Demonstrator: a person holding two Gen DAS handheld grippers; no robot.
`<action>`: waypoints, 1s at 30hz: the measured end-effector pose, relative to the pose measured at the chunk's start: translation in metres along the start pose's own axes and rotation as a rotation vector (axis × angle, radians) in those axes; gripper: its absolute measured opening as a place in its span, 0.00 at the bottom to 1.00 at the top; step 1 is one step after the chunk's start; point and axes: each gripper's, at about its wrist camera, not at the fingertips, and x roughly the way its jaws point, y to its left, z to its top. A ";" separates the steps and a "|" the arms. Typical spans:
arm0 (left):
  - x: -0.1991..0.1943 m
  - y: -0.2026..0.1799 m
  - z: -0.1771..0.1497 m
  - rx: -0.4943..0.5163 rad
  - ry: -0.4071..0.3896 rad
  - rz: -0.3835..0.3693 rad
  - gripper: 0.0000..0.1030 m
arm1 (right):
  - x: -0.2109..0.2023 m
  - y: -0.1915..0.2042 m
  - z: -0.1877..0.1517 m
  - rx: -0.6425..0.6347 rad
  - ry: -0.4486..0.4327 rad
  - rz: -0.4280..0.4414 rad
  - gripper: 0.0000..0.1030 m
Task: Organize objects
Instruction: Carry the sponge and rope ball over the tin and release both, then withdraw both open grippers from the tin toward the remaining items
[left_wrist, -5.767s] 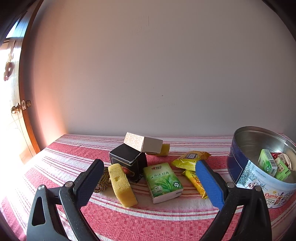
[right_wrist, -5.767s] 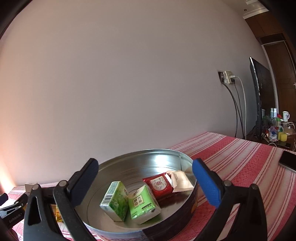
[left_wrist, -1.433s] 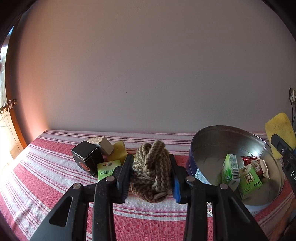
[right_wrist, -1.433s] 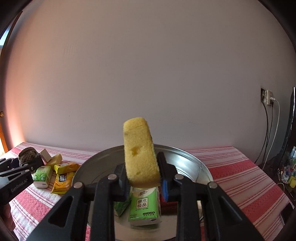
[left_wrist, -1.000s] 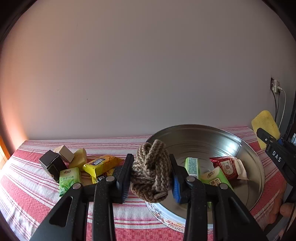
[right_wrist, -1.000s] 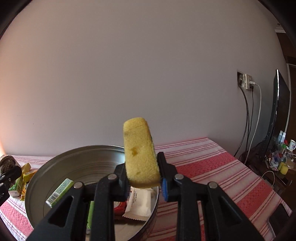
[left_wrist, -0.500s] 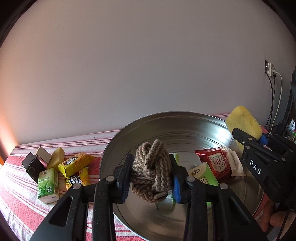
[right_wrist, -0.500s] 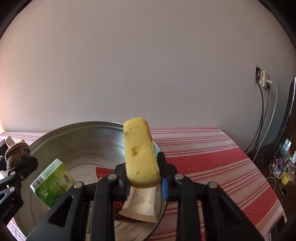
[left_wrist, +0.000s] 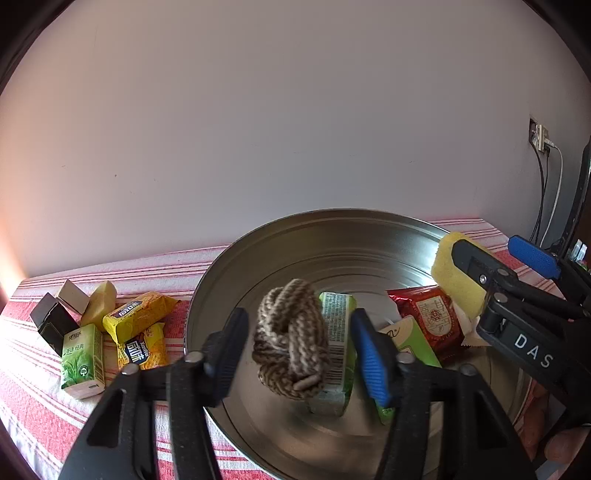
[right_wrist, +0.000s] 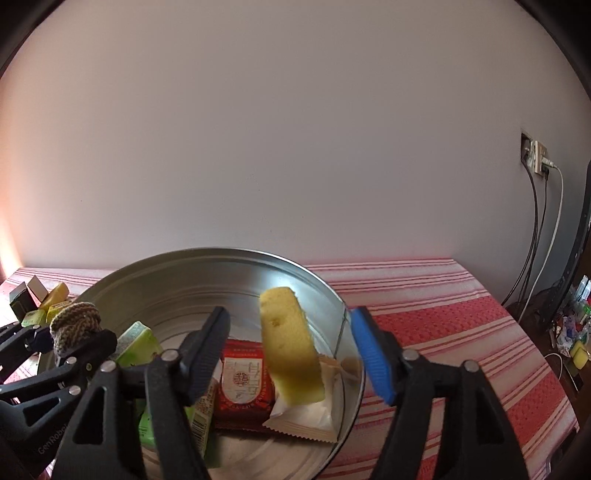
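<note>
A round metal tin (left_wrist: 332, 236) stands on the striped cloth and holds green packs (left_wrist: 334, 328), a red packet (left_wrist: 432, 321) and a white packet (right_wrist: 306, 421). My left gripper (left_wrist: 299, 347) is open over the tin; a knotted rope ball (left_wrist: 291, 339) hangs loose between its fingers, touching neither pad. My right gripper (right_wrist: 291, 350) is open over the tin's right side; a yellow sponge (right_wrist: 291, 347) is loose between its fingers, tilted, just above the packets. The sponge (left_wrist: 458, 273) and right gripper (left_wrist: 517, 280) also show in the left wrist view.
Left of the tin on the red striped tablecloth (right_wrist: 443, 314) lie a green tissue pack (left_wrist: 81, 362), two yellow snack packets (left_wrist: 136, 325), a yellow wedge (left_wrist: 98, 304), a black box (left_wrist: 51, 325) and a small beige box (left_wrist: 72, 295). A wall stands behind. Cables hang at right (right_wrist: 539, 229).
Both grippers have opened over the tin, letting go of the rope ball and the sponge. Both have moved lower and closer over the tin.
</note>
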 end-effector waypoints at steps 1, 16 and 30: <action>-0.005 0.001 -0.001 -0.010 -0.027 0.013 0.99 | -0.006 -0.001 0.001 0.009 -0.028 0.006 0.77; -0.022 0.022 -0.005 -0.061 -0.099 0.065 0.99 | -0.035 -0.032 0.006 0.173 -0.172 -0.060 0.94; -0.042 0.075 -0.022 -0.071 -0.178 0.265 0.99 | -0.041 -0.049 -0.005 0.271 -0.251 -0.202 0.94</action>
